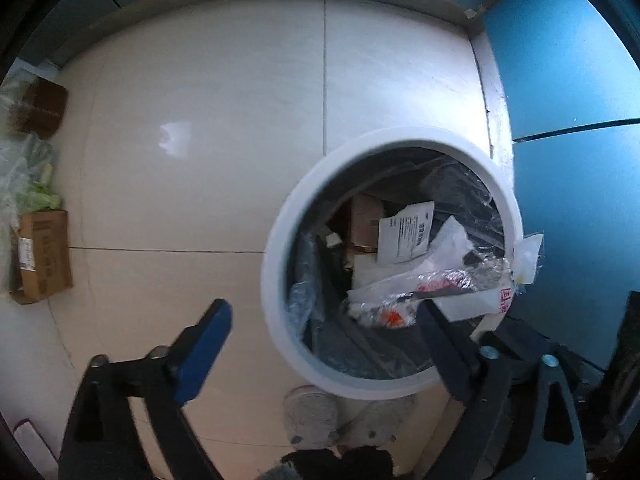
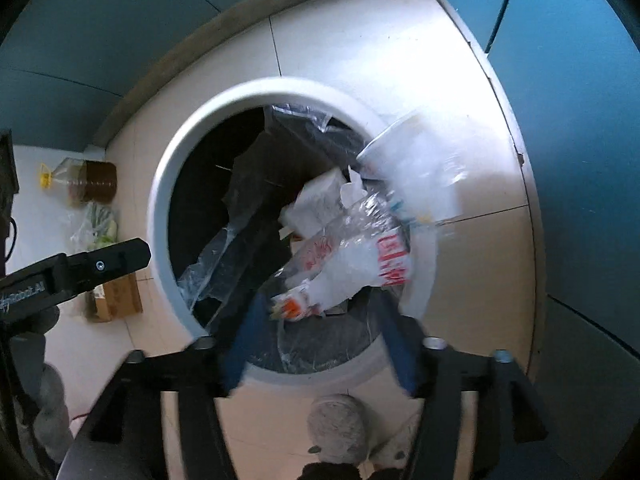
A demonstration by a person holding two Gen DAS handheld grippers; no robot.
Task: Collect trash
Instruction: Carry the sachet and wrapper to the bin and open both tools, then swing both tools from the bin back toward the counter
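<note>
Evidently, the crinkled plastic wrapper (image 2: 352, 256), clear film printed in red with an orange patch at its near end, is draped over the rim of the white round bin (image 2: 160, 200) at about 4 o'clock of the opening, part inside and part hanging out. It is judged to be very light, limp and slippery, likely to crumple and slide rather than hold shape; a pinch across a bunched fold near the orange end would probably be the surest hold, since a single flat layer could slip free.

The right tool (image 2: 320, 312) is seen with its blue fingers spread to either side of that near end, and no grip on the film can be made out. The left tool (image 1: 320, 320) is held wide open, empty, at 7 o'clock of the bin. Inside the bin, a black liner, paper slips and small cartons are visible. A cardboard box (image 1: 44, 256) is seen on the tiled floor (image 1: 200, 120), well apart.
</note>
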